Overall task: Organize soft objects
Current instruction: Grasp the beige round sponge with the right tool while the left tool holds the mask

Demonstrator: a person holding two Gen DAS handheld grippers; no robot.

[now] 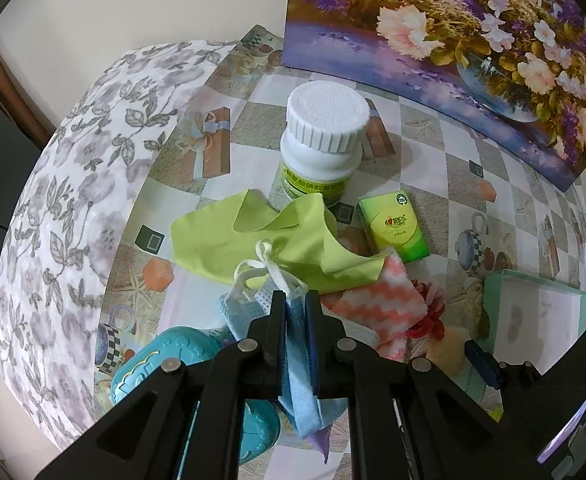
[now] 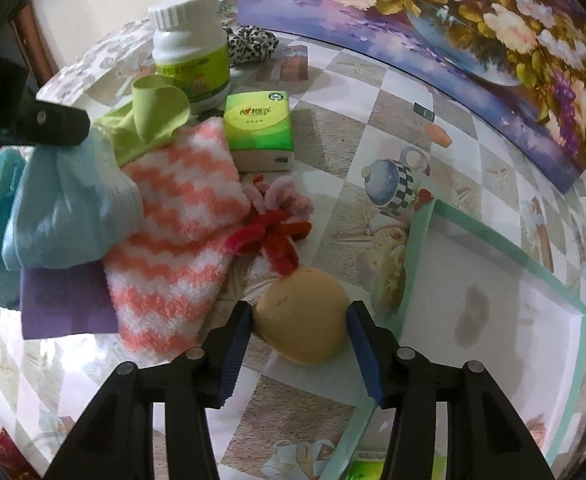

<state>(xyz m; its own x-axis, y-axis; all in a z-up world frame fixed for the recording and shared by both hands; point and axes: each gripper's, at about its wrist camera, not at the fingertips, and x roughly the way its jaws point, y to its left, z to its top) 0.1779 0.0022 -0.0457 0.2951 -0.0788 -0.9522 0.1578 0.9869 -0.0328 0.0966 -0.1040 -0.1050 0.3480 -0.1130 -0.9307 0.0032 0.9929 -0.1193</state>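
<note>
My left gripper point(image 1: 295, 300) is shut on a light blue face mask point(image 1: 297, 360), whose white ear loops stick out ahead of the fingertips. In the right wrist view the mask point(image 2: 65, 208) hangs over a pink-and-white striped sock point(image 2: 181, 232) and a purple cloth point(image 2: 65, 304). A lime green cloth point(image 1: 253, 240) lies crumpled beyond it. My right gripper point(image 2: 301, 307) stands open around a round yellow sponge point(image 2: 301, 320) that rests on the table, a pad close at each side. Red and pink fuzzy pipe cleaners point(image 2: 273, 232) lie just beyond the sponge.
A mint-rimmed white tray point(image 2: 509, 254) sits right of the sponge. A white pill bottle point(image 1: 325, 128), a green tissue pack point(image 1: 395, 224), a teal case point(image 1: 165, 360) and a leopard scrunchie point(image 2: 253, 42) share the table. A flower painting point(image 1: 453, 40) stands behind; a floral cushion point(image 1: 73, 200) lies left.
</note>
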